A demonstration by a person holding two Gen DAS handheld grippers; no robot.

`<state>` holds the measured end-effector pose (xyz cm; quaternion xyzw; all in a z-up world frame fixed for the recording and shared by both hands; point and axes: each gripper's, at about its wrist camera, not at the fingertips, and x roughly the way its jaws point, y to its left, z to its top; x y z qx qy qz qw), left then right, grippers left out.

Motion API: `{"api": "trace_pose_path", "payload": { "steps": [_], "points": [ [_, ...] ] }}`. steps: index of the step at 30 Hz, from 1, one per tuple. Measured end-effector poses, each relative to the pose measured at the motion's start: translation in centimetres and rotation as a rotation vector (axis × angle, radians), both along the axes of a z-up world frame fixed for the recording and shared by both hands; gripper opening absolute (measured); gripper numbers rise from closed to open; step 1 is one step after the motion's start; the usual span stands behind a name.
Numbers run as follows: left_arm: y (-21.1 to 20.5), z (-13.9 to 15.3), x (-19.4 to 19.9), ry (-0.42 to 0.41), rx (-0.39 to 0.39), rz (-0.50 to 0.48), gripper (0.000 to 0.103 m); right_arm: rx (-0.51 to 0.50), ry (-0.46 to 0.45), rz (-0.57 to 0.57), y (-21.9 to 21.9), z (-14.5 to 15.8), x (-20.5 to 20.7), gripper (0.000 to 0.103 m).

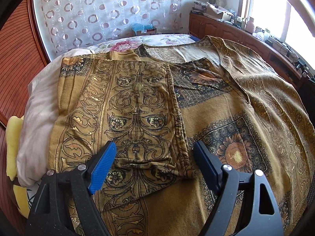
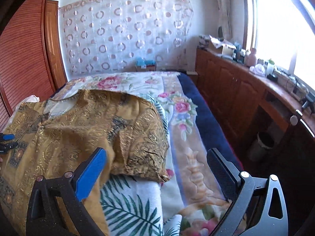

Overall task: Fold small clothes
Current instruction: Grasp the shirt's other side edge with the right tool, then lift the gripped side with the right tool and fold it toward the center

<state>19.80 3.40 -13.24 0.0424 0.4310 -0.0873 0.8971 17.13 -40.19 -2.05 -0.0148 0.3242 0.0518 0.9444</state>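
Both jaws stood apart, holding nothing. Left gripper (image 1: pixel 153 165) hovered over the soft, light garment (image 1: pixel 226 106); its right edge looked easiest to pinch.

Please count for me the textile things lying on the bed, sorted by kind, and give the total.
Golden patterned garment: 1
White pillow: 1
Yellow cloth at the bed's edge: 1
Palm-leaf print cloth: 1
Floral bedcover: 1
Dark blue blanket: 1
Total: 6
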Motion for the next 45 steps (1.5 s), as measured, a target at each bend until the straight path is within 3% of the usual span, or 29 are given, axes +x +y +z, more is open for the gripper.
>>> {"api": "trace_pose_path", "payload": {
  "steps": [8,15,19,23,25,36,45],
  "points": [
    [0.0,0.0,0.0,0.003,-0.001,-0.004,0.083,0.093,0.188,0.044,-2.1,-2.0,5.7,0.083],
    [-0.2,0.0,0.1,0.006,-0.003,-0.008,0.083,0.159,0.274,0.066,-3.6,-3.0,8.2,0.065],
    [-0.2,0.0,0.0,0.006,-0.004,-0.008,0.083,0.182,0.273,0.096,-3.5,-2.7,8.4,0.044],
    [-0.2,0.0,0.1,0.006,-0.004,-0.007,0.083,0.084,0.235,0.098,-2.5,-2.0,8.4,0.017],
    [-0.1,0.0,0.0,0.006,-0.004,-0.007,0.083,0.039,0.204,0.101,-2.0,-1.5,8.4,0.012],
    [-0.2,0.4,-0.4,-0.014,-0.002,0.014,0.084,-0.034,0.040,0.233,3.2,2.8,7.9,0.010],
    [-0.7,5.4,-4.0,-0.156,-0.091,0.033,0.084,-0.047,0.092,0.375,7.4,-0.5,6.6,0.010]
  ]
}}
